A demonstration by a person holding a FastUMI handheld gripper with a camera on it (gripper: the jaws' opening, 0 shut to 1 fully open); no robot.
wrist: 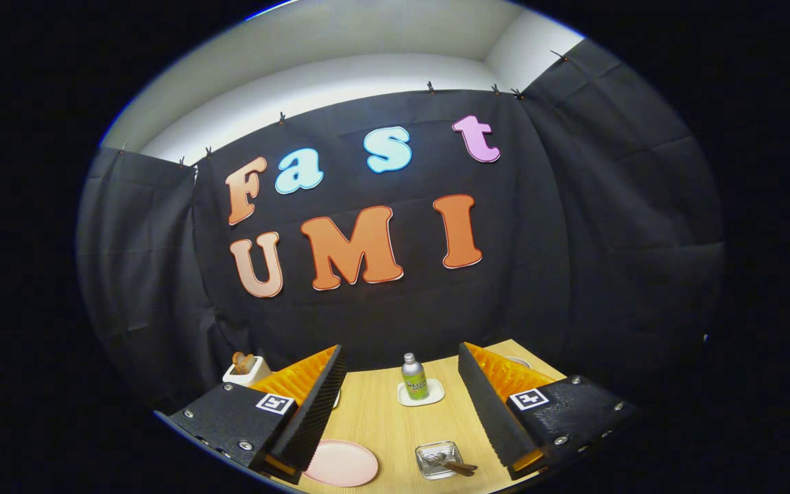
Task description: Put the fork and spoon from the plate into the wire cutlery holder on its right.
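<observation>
My gripper (400, 351) is held high above the wooden table (381, 418), open, with nothing between its fingers. Below and between the fingers lies a round pink plate (341, 464), close to the left finger; its visible surface is bare. To the plate's right stands the small wire cutlery holder (438, 458). Cutlery (455, 465) lies in it, with a brown handle sticking out over its right rim. I cannot tell fork from spoon at this size.
A small green bottle (413, 377) stands on a white coaster (422, 396) at the back of the table, between the fingertips. A white box (245, 374) with brown items sits at the back left. The black cloth wall closes the table's far side.
</observation>
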